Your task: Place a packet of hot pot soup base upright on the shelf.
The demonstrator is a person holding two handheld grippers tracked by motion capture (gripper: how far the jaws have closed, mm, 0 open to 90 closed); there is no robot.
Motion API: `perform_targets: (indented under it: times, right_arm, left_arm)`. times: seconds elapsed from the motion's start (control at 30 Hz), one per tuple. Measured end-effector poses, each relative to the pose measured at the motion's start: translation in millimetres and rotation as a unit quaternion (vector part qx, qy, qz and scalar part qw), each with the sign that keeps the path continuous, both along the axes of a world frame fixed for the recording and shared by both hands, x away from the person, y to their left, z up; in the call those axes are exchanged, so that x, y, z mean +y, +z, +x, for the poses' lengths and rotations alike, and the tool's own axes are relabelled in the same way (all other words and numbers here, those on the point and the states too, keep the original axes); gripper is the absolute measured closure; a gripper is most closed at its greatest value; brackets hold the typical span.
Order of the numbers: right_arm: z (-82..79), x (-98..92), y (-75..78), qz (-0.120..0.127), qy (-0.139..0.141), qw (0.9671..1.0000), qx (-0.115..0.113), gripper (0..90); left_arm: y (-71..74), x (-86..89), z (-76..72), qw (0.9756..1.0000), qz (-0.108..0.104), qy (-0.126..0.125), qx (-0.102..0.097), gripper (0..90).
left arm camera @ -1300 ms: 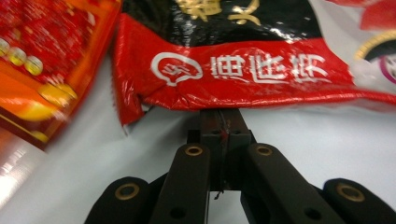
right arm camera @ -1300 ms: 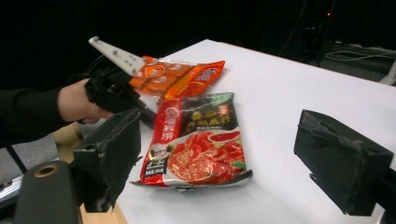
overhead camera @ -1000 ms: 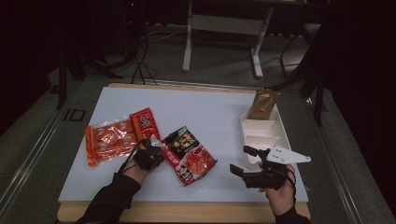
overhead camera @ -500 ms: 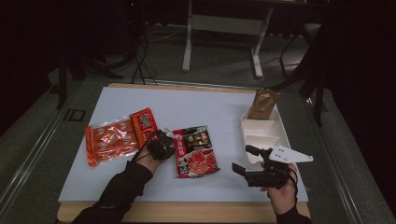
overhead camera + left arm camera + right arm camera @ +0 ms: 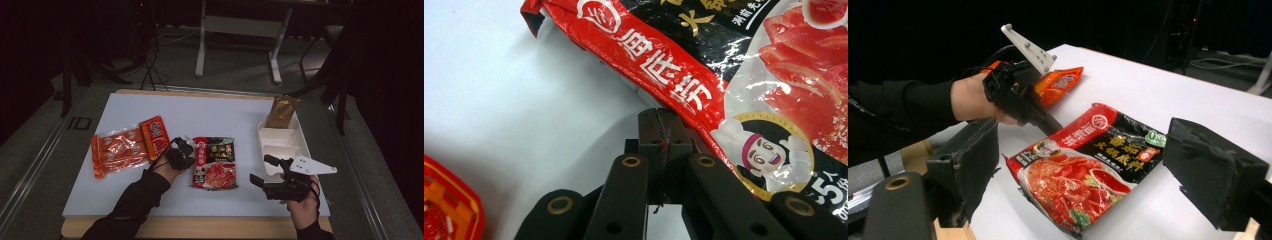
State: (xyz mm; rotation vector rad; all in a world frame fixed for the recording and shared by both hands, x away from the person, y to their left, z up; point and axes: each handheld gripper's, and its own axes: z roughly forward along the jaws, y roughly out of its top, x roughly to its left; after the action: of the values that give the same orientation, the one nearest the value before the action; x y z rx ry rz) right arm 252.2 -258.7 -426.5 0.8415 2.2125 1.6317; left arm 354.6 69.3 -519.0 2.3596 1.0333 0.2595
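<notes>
On the white table (image 5: 210, 115), pinching the left edge of the red-and-black pouch (image 5: 215, 162) with the left gripper (image 5: 659, 117), jaws closed on it, likely for dragging; right gripper (image 5: 1088, 165) gaping empty nearby

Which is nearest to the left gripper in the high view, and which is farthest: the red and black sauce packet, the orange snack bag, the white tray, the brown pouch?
From the left gripper:
1. Red and black sauce packet, touching its tip.
2. Orange snack bag, just left.
3. White tray, far right.
4. Brown pouch, at the tray's far end.
</notes>
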Motion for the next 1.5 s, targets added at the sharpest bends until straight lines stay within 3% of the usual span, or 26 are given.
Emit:
perform_targets:
  times: [0.13, 0.37, 0.47, 0.53, 0.6, 0.63, 0.77, 0.93, 0.97, 1.07, 1.13, 1.2, 1.23, 1.33, 1.5]
  right_arm:
    - [0.1, -1.6, 0.2, 0.001, -0.002, 1.0, -0.005, 16.5]
    - [-0.9, -3.2, 1.8, -0.006, -0.014, 0.9997, -0.016, 16.4]
    - [-1.2, -2.2, 1.0, -0.01, -0.015, 0.9998, -0.012, 16.0]
    - [-1.3, -1.1, 0.0, -0.013, -0.015, 0.9997, -0.014, 15.8]
    - [-1.1, -0.6, -0.3, -0.014, -0.013, 0.9997, -0.012, 15.8]
    - [-0.9, 0.3, -0.9, -0.016, -0.012, 0.9997, -0.012, 15.8]
    - [-1.3, 1.3, -1.7, -0.022, -0.01, 0.9996, -0.014, 15.8]
    - [-1.9, 2.9, -3.3, -0.025, -0.007, 0.9996, -0.015, 15.7]
    - [-1.9, 3.2, -3.7, -0.026, -0.005, 0.9995, -0.014, 15.7]
    - [-1.8, 4.0, -4.3, -0.028, -0.004, 0.9995, -0.014, 15.7]
    - [-1.8, 4.4, -4.6, -0.031, -0.003, 0.9994, -0.016, 15.7]
    - [-1.8, 4.4, -4.6, -0.03, -0.003, 0.9994, -0.016, 15.7]
    - [-1.8, 4.4, -4.7, -0.03, -0.003, 0.9994, -0.016, 15.7]
    - [-1.5, 4.4, -4.9, -0.03, -0.003, 0.9994, -0.015, 15.7]
    - [-1.4, 4.4, -5.2, -0.031, -0.003, 0.9994, -0.015, 15.6]
  left_arm:
    - [4.7, 4.6, 2.6, 0.9999, 0.004, 0.007, -0.006, 89.9]
    - [38.7, 14.1, 15.2, 0.9982, -0.037, 0.028, -0.037, 88.9]
    - [44.7, 14.2, 22.5, 0.9972, -0.051, 0.038, -0.04, 76.6]
    - [44.5, 14.6, 29.6, 0.9958, -0.075, 0.048, -0.02, 69.6]
    - [44.5, 14.6, 29.6, 0.9958, -0.075, 0.048, -0.02, 65.9]
    - [35.5, 9.2, 39.1, 0.9948, -0.083, 0.058, 0.002, 61.4]
    - [22.4, 4.0, 48.2, 0.994, -0.074, 0.08, 0.011, 56.9]
    - [10.0, 2.7, 58.8, 0.9897, -0.091, 0.108, 0.026, 56.0]
    - [7.8, 1.6, 60.3, 0.9897, -0.086, 0.111, 0.025, 56.1]
    - [3.5, 2.9, 65.4, 0.986, -0.097, 0.134, 0.021, 56.2]
    - [-0.5, 4.5, 69.2, 0.982, -0.116, 0.145, 0.037, 56.2]
    - [-4.2, 3.4, 71.3, 0.983, -0.111, 0.14, 0.043, 56.2]
    - [-6.5, 2.4, 72.4, 0.9815, -0.115, 0.144, 0.051, 56.1]
    - [-11.9, -1.2, 73.2, 0.982, -0.115, 0.14, 0.053, 56.2]
    - [-14.8, -6.7, 72.1, 0.9853, -0.108, 0.122, 0.051, 64.5]
